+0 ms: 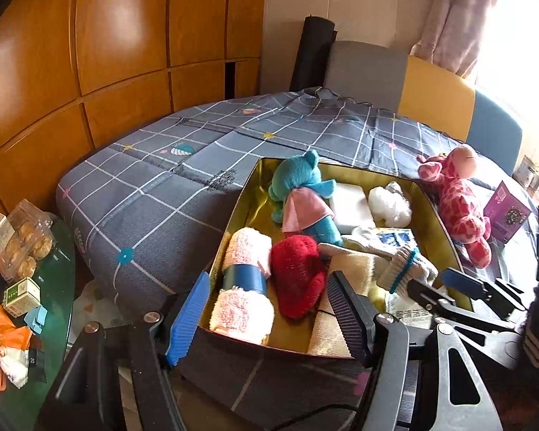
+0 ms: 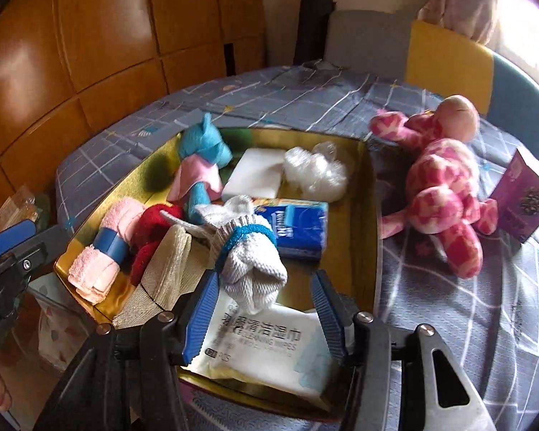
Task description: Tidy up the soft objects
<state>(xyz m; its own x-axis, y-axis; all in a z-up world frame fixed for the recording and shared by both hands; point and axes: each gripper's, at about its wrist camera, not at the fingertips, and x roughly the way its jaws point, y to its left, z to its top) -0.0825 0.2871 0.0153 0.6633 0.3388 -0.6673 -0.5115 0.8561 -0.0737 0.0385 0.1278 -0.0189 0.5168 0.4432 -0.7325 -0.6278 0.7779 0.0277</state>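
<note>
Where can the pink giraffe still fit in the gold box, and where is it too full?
Bare gold floor shows along the right wall of the box, beside the tissue pack and above the wipes pack. The left side is crowded: pink towel roll, red plush, blue bear. The pink giraffe lies outside on the bedspread.

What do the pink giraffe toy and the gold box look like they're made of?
The pink giraffe toy looks like plush fabric: fuzzy, matte, spotted pile with soft, rounded limbs. The gold box seems to be card or thin metal with a shiny foil-like lining, since its inner walls reflect light; which one I cannot tell.
</note>
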